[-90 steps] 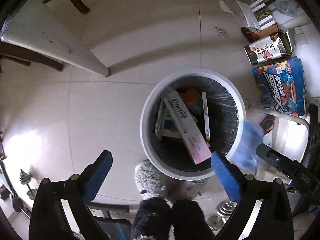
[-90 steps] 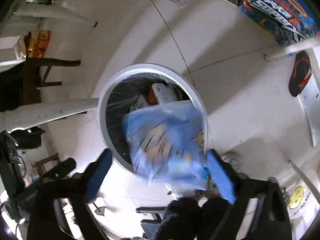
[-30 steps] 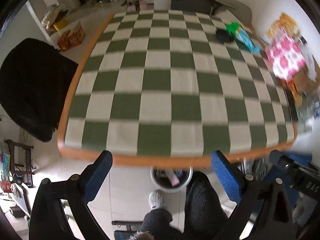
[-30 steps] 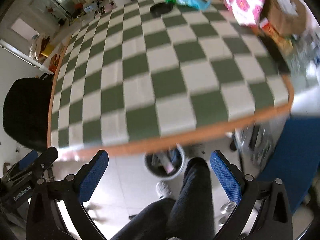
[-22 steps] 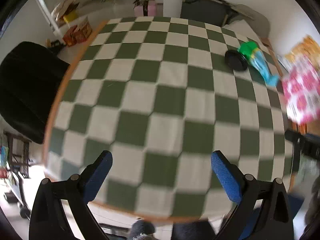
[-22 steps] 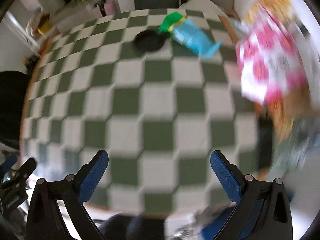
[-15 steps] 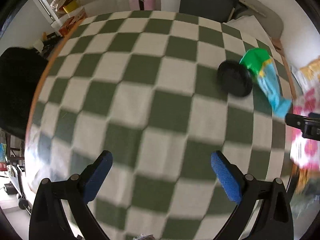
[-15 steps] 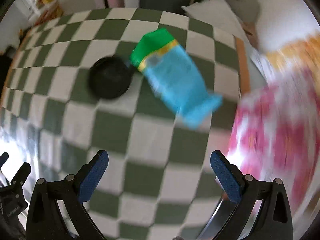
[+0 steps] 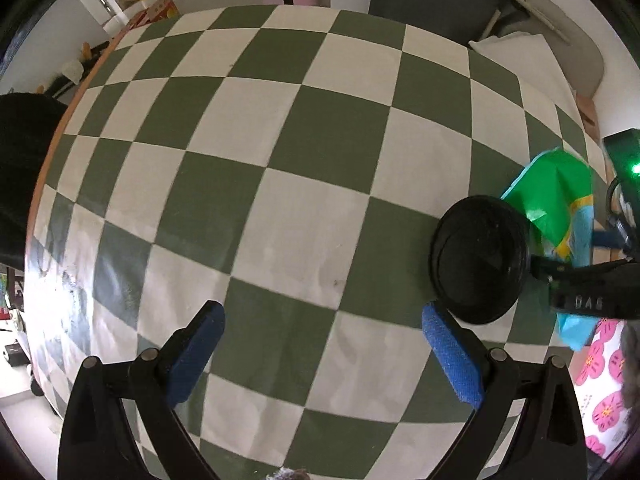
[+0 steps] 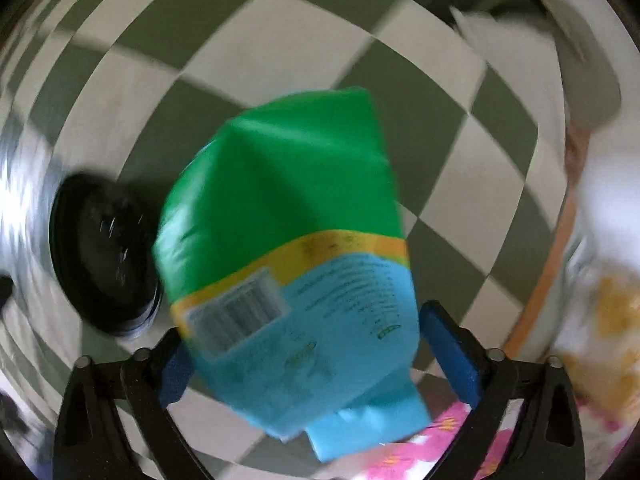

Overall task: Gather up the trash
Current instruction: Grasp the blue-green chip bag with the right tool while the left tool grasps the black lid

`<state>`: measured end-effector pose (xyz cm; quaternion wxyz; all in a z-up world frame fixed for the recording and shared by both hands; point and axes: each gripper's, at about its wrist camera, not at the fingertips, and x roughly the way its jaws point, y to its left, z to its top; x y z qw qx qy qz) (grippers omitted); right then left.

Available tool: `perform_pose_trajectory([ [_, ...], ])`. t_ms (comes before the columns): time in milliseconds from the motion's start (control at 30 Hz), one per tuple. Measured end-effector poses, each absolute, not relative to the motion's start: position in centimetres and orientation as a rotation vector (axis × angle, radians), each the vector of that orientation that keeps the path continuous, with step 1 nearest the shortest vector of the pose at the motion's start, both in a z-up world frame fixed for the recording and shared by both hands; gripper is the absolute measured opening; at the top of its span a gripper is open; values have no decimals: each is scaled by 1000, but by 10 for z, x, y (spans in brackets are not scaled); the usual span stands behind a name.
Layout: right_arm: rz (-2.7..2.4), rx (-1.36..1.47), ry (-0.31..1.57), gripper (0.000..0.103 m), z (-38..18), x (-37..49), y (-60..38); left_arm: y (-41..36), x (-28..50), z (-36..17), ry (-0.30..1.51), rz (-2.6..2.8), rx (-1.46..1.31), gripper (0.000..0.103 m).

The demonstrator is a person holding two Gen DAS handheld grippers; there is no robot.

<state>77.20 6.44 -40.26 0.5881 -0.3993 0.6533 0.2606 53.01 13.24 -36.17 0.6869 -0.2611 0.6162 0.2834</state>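
A green, yellow and blue snack bag (image 10: 292, 248) lies on the green-and-white checked table (image 9: 280, 168), beside a black round lid (image 9: 478, 258). My right gripper (image 10: 300, 360) is open with its jaws on either side of the bag's blue end; the view is blurred. The bag also shows in the left wrist view (image 9: 560, 208), with the right gripper's black body (image 9: 592, 292) over it. My left gripper (image 9: 324, 356) is open and empty above the table, left of the black lid (image 10: 104, 256).
A pink-flowered white bag (image 9: 600, 380) lies at the table's right edge, also in the right wrist view (image 10: 432, 444). A black chair (image 9: 20, 168) stands at the left. A dark seat and pink cases are beyond the far edge.
Both grippers have come up from the trash bin on the floor and moved forward over the table. The right gripper has closed in on the green and blue bag.
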Motion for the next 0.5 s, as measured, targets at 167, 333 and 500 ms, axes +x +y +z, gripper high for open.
perform_pose_trajectory([
  [167, 364, -515, 1632, 92, -393, 807, 15, 128, 545, -372, 1382, 572, -641, 100],
  [333, 276, -357, 1640, 90, -389, 810, -14, 123, 570, -391, 1408, 478, -694, 84],
  [500, 270, -347, 1606, 81, -386, 803, -21, 115, 583, -380, 1400, 455, -595, 18],
])
